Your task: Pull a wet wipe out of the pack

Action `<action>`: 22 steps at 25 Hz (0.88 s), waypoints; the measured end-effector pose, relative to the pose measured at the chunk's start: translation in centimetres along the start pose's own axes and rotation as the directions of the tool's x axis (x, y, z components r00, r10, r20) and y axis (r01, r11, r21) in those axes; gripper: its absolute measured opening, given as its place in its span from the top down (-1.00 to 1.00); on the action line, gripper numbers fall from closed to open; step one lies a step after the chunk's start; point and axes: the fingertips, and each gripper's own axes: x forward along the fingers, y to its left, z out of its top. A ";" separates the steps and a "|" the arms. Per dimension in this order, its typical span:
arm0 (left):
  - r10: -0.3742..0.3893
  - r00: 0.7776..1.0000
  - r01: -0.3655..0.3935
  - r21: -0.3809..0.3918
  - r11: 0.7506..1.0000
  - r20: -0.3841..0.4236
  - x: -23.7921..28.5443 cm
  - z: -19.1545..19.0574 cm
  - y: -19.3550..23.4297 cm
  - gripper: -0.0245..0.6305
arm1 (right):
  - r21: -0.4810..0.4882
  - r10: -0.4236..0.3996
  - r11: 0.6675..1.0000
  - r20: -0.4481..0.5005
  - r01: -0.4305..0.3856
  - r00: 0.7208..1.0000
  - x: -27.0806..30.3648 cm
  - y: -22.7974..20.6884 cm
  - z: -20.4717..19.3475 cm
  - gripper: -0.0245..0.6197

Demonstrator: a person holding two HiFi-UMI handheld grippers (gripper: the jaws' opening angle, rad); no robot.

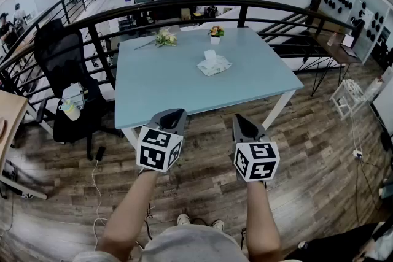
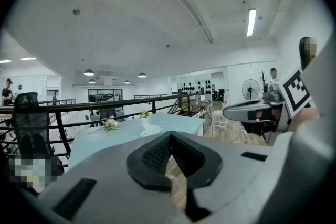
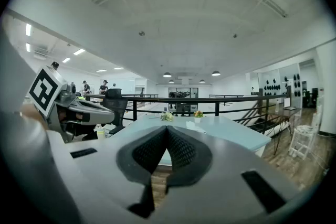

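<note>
The head view looks steeply down on the left gripper (image 1: 174, 115) and right gripper (image 1: 242, 121). Each gripper view looks nearly level along its fingers (image 2: 155, 157); the table (image 1: 159, 83) beyond the fingertips is shared by all three.

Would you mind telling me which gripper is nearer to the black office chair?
Left. The left gripper is to the right of the black office chair; the right gripper lies beyond it, farther right.
</note>
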 end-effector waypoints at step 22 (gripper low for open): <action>-0.061 0.998 0.061 -0.003 0.998 -0.013 2.7 -0.8 3.4 0.94 | 0.036 -0.027 0.999 0.000 0.027 1.000 4.3 1.6 0.0 0.86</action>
